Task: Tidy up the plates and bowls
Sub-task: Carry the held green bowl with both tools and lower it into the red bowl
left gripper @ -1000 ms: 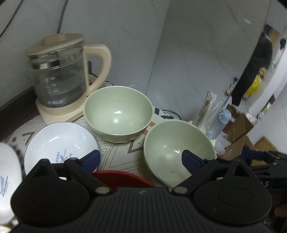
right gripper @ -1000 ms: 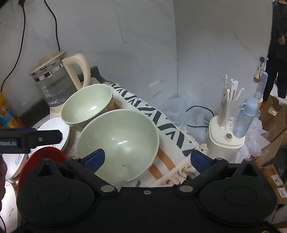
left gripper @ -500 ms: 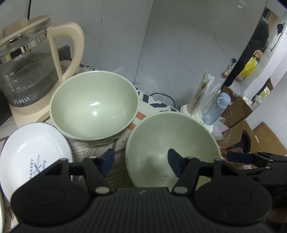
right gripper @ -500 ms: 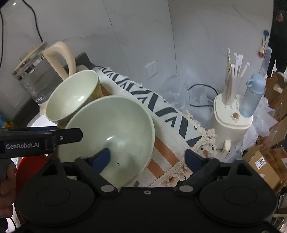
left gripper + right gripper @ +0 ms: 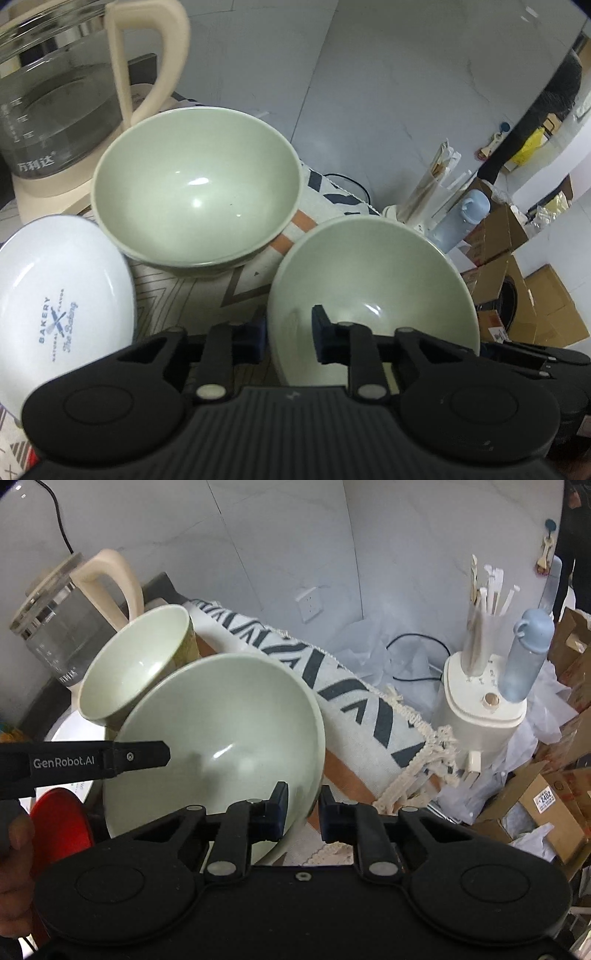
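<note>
**Both hand-held grippers clamped on the near bowl's rim**

In the left wrist view the kettle (image 5: 62, 110) is cut off at the top and left edge, so its lid is out of sight. The white plate (image 5: 55, 295) runs off the left edge, and the left hand-held gripper's body hides its lower part. The far bowl (image 5: 195, 192) sits whole on the patterned cloth (image 5: 207, 291) over the bench, just beside the plate and kettle. The left hand-held gripper (image 5: 288, 332) has just closed narrow onto the near bowl (image 5: 373, 288), one pad outside the wall and one inside at its left rim; the bowl's near edge is hidden behind the gripper. Only a thin strip of cloth shows between the two bowls.

In the right wrist view a red plate (image 5: 62, 823) peeks out at lower left, mostly covered by the left tool and a hand (image 5: 14, 853) cut off by the frame. The right hand-held gripper (image 5: 303, 812) has just closed on the near bowl's right rim, which is tilted. Right of the bowl the cloth's fringed edge drops off; beyond stand a holder (image 5: 480, 709) and bottle (image 5: 528, 653), well apart.
</note>
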